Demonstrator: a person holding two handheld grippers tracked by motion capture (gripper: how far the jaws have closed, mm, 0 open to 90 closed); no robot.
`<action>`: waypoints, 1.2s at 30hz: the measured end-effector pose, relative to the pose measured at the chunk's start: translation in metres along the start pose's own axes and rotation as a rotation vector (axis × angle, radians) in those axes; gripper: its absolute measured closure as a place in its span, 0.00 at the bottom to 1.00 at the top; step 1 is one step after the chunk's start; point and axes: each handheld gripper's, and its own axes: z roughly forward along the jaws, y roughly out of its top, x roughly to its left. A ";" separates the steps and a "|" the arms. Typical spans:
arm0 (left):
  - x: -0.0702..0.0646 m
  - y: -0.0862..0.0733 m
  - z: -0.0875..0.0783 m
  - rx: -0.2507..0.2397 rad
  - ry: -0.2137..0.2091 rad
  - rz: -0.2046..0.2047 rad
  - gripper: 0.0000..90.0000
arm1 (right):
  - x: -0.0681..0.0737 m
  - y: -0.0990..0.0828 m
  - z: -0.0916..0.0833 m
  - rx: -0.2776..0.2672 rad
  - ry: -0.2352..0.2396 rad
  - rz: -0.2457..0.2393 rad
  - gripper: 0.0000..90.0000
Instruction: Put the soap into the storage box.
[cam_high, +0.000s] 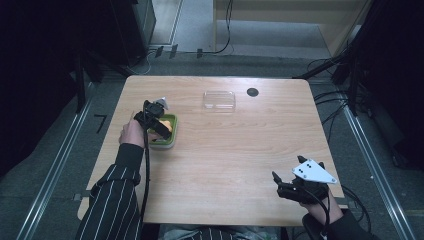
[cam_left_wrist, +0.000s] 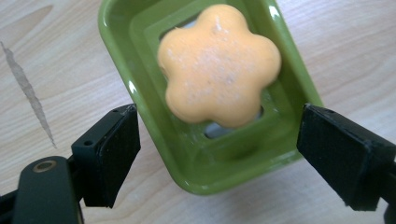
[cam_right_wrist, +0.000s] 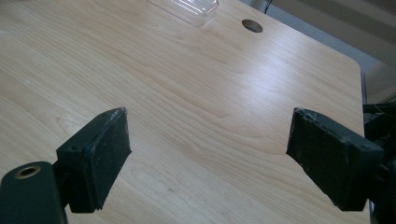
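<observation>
An orange flower-shaped soap (cam_left_wrist: 218, 65) lies in a green soap dish (cam_left_wrist: 201, 158) on the wooden table. My left gripper (cam_left_wrist: 219, 156) hovers over the dish's near end, open, its two black jaws apart on either side of the dish and touching nothing. In the high view the left gripper (cam_high: 159, 125) sits above the dish (cam_high: 164, 142) at the table's left. At the table's near right corner my right gripper (cam_high: 281, 186) is open over bare wood; its pads (cam_right_wrist: 100, 151) stand wide apart with nothing between them.
A clear plastic lid or tray (cam_high: 219, 99) lies at the back middle of the table, with a round cable hole (cam_high: 252, 92) just right of it. Dark racks and cables ring the table (cam_high: 225, 165).
</observation>
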 end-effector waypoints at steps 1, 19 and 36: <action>0.000 -0.001 -0.001 0.004 -0.003 0.004 0.15 | 0.000 0.000 0.000 0.001 0.000 0.000 0.15; -0.015 -0.033 -0.019 0.039 -0.055 0.046 0.02 | 0.000 0.000 0.000 -0.006 0.003 0.001 0.15; -0.036 -0.075 -0.025 0.074 -0.083 0.088 0.00 | 0.000 0.000 0.000 -0.007 0.001 0.000 0.15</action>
